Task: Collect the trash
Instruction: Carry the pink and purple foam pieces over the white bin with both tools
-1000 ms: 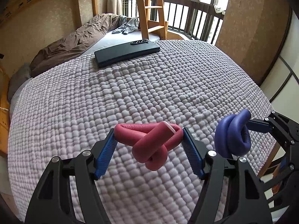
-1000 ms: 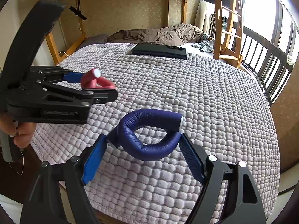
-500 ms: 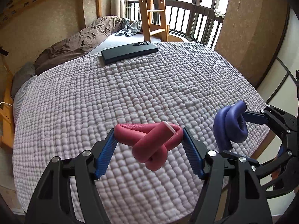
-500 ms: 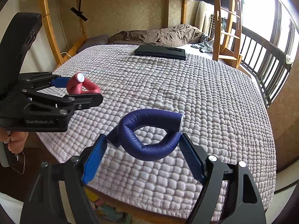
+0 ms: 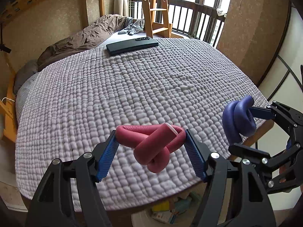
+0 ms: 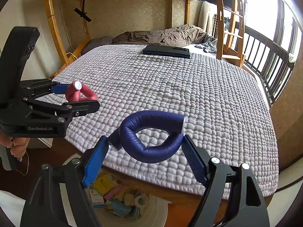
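My left gripper [image 5: 150,149] is shut on a knotted red foam tube [image 5: 151,143], which its blue pads press from both sides above the near edge of the bed. My right gripper [image 6: 145,147] is shut on a looped blue foam tube [image 6: 151,132], held over the same edge. Each wrist view shows the other gripper: the blue tube [image 5: 237,119] at the right, the red tube [image 6: 79,94] at the left. Below the bed's edge a white bin [image 6: 151,208] holds several small packets and rolls [image 6: 117,198].
A quilted pale blanket [image 5: 142,79] covers the bed. At its far side lies a flat black case [image 5: 132,45], with a brown duvet [image 5: 81,37] behind it. A wooden ladder [image 5: 155,5] and a dark railing [image 5: 198,22] stand beyond. A hand [image 6: 17,143] holds the left gripper's handle.
Both grippers have drawn back from the bed and risen a little, still holding their tubes. The bed's near edge and the bin below it have come into view.
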Tool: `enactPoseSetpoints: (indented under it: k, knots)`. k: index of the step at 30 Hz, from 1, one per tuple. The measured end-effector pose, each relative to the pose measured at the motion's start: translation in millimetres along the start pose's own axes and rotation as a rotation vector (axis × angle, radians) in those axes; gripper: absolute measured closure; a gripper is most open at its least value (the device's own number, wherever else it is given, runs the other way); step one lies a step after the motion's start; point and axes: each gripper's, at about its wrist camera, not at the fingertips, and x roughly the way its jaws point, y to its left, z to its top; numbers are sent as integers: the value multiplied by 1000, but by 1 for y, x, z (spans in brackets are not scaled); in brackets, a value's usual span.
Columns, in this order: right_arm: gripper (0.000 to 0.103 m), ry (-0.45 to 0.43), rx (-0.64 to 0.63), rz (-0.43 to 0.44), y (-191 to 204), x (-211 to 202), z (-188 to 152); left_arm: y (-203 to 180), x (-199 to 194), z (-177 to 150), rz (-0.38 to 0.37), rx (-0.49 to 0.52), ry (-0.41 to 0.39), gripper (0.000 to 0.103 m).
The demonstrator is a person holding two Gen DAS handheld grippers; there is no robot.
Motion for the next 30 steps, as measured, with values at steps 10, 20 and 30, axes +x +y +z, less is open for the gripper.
enactPoseSetpoints:
  k: [10,20,30]
  knots:
    - [25,2,-3,19,12,-23,-17,-5,-15,-21,16,23,7,32]
    - [25,28,-10,44,26,-41,-39,-9,-32,-50,13,35,33,32]
    - [25,64,-23,65,39,-49,-59,-18,-43,-74,2,58,58,32]
